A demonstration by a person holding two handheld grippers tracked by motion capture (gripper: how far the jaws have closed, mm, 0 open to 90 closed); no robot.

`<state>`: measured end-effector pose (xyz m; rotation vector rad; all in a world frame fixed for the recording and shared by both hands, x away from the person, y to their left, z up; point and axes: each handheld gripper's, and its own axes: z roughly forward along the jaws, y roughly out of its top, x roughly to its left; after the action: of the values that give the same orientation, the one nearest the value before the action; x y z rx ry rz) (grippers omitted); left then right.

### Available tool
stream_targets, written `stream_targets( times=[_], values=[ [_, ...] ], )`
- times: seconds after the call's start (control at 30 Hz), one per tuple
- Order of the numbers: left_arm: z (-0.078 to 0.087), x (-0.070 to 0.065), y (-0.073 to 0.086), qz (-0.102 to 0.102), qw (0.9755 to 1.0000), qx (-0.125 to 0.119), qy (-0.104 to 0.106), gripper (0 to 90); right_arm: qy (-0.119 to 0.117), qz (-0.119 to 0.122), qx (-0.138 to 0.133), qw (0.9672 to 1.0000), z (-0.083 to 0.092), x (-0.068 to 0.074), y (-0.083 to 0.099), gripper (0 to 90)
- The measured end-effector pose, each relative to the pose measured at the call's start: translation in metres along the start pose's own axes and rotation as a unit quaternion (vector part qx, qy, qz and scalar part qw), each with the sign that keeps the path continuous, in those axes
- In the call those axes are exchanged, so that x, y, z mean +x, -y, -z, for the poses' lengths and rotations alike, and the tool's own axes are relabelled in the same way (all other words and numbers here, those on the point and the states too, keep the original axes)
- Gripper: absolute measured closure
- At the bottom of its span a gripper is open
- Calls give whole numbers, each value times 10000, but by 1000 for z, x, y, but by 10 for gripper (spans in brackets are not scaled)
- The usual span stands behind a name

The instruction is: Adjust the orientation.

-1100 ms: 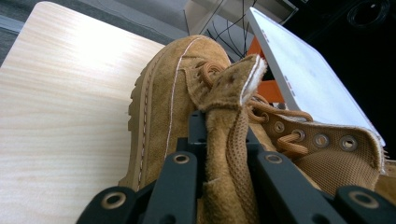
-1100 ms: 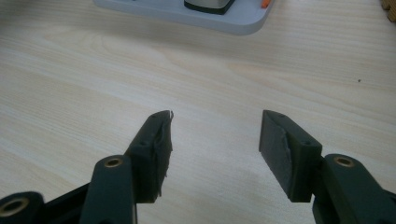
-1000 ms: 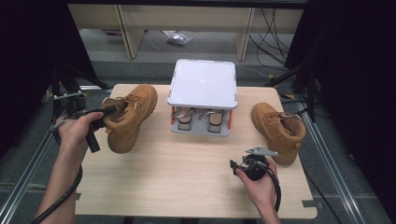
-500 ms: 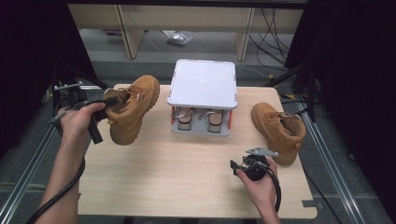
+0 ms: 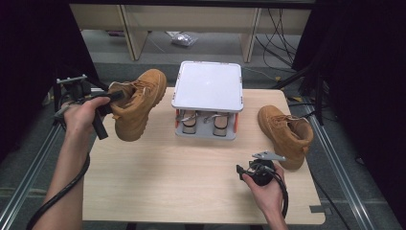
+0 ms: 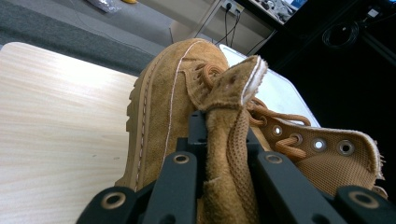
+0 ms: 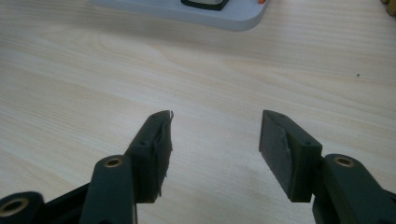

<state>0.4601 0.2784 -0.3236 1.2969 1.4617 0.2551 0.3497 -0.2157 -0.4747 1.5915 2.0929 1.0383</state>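
Left gripper (image 5: 111, 97) clamped on the collar of the tan suede lace-up boot (image 5: 138, 101); boot had risen clear of the pale wooden table (image 5: 158, 182), toe tipped up. Lift looked underway. Right gripper (image 7: 215, 154) sat idle over the table, jaws wide, empty.

Both boots, one (image 5: 139, 103) lifted, one (image 5: 287, 134) resting, are tan suede; the bench (image 5: 167, 177) is pale woodgrain; the tongs (image 7: 215, 144) are black.
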Motion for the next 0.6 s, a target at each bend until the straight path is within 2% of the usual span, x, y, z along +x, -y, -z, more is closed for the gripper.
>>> stream_targets(
  times=[0.2,0.23,0.27,0.37,0.4,0.5,0.53,0.6],
  values=[
    [-3,-4,-6,43,10000,13,20,819,17,-1,-14,10000,2,-1,-1,447],
    [-3,-4,-6,45,10000,-9,63,818,20,133,-94,9999,1,-3,-1,447],
    [-3,-5,-7,36,10000,3,40,818,-48,123,-91,9999,1,-4,-1,447],
    [-4,-8,-10,80,9999,-17,71,818,15,145,-52,9999,1,-3,-1,447],
    [-4,-7,-11,37,10000,-19,87,818,9,167,-45,9999,2,-4,-1,448],
    [-5,-10,-15,71,9999,-33,118,818,3,161,-47,9999,2,-3,-1,447],
    [-5,-10,-16,13,9999,-18,125,818,-60,130,-98,9998,1,-4,-1,448],
    [-6,-13,-18,65,9999,-34,122,818,-59,103,-80,9999,1,-3,-1,447]
  ],
)
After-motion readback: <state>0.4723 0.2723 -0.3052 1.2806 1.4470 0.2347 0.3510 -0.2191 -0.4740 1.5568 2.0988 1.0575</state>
